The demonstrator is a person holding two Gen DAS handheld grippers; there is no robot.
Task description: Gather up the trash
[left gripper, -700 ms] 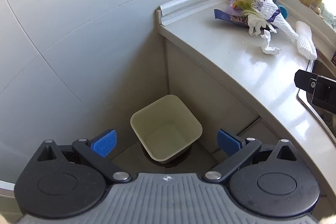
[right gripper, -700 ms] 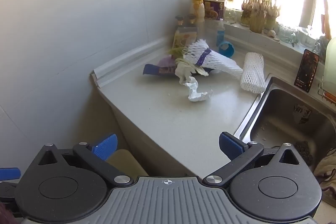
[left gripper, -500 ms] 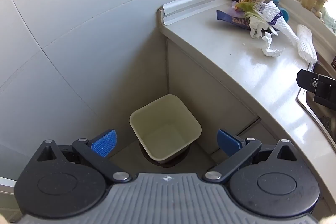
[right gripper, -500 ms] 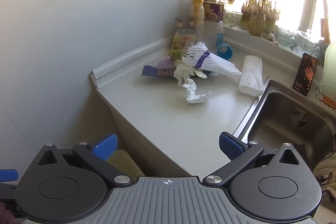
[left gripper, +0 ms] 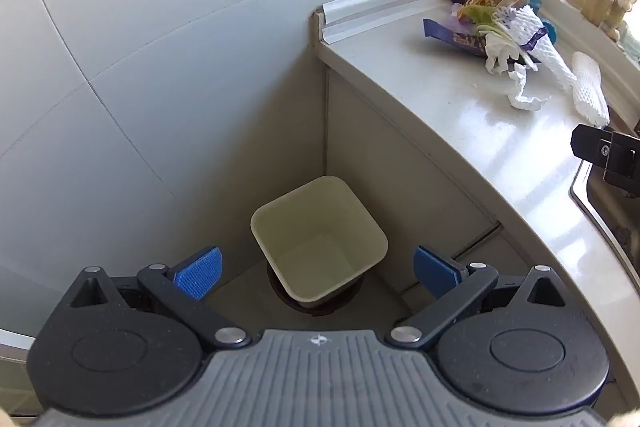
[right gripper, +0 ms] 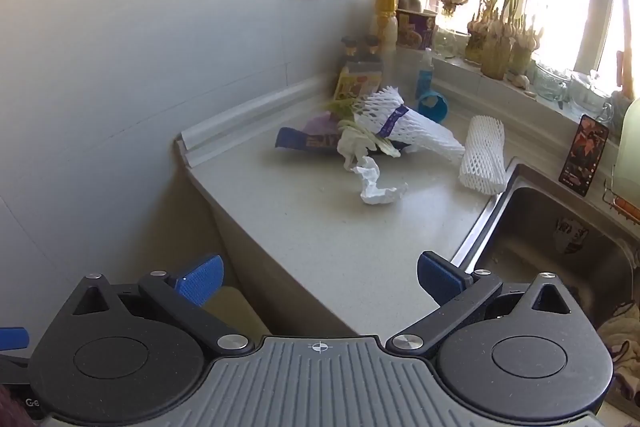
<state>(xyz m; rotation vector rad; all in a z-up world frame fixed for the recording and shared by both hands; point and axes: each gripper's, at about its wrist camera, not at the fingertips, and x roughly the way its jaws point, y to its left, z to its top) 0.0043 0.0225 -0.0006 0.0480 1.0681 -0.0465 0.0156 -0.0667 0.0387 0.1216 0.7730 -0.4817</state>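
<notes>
Colours in the kitchen corner

The bin [left gripper: 320,243] is pale cream, the worktop [right gripper: 320,227] light grey with fine speckles. On it lie a white crumpled tissue [right gripper: 376,183], a white foam net sleeve [right gripper: 482,155] with a diamond mesh pattern, and a dark purple wrapper [right gripper: 304,141]. At the far edge stand a blue cup [right gripper: 434,107] and a yellow-capped bottle [right gripper: 386,19]. Each gripper has blue ribbed pads [left gripper: 198,271] on black arms.

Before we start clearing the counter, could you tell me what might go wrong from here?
1. The crumpled white tissue is light and loose; it could slip from the jaws before reaching the cream square bin on the floor.
2. The white foam net sleeve lies beside the steel sink; a nudge could roll it in.
3. The bottles behind the trash pile could be knocked over.
</notes>
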